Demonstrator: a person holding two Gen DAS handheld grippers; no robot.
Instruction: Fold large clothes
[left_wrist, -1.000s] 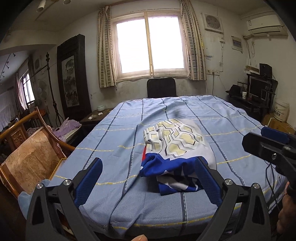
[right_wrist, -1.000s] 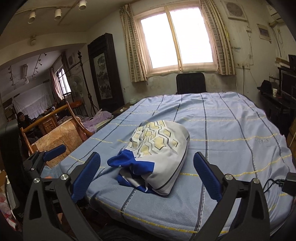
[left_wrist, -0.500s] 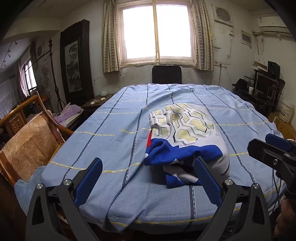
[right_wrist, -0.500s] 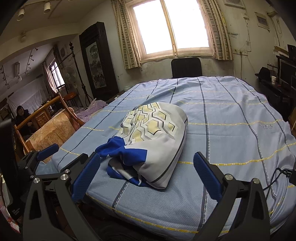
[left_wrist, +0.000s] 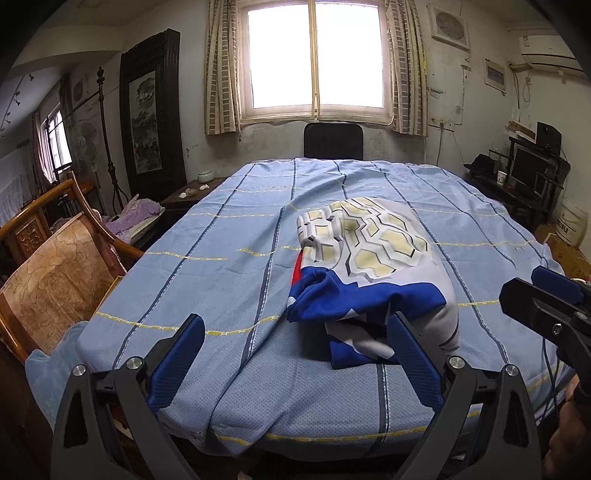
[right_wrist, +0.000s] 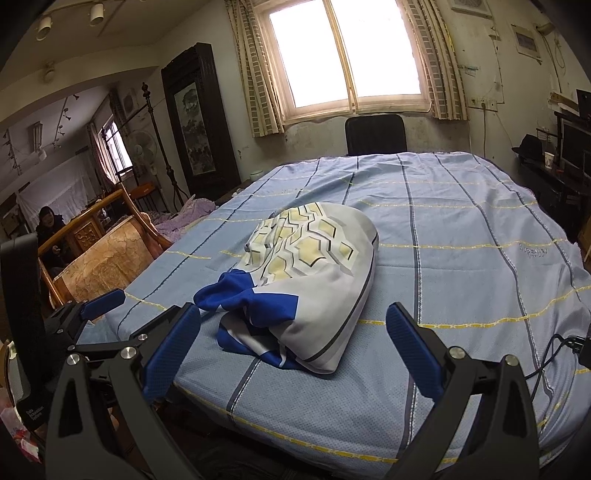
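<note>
Both cameras have closed in on the bed (left_wrist: 229, 258). In the left wrist view the crumpled garment (left_wrist: 369, 266) now fills more of the frame's centre-right, its blue edge reaching the right finger of the left gripper (left_wrist: 295, 343). In the right wrist view the garment sits lower, nearly between the fingers of the right gripper (right_wrist: 293, 332).

Crumpled white-and-blue garment (left_wrist: 373, 273) with yellow hexagons, heaped on the bed's near half
</note>
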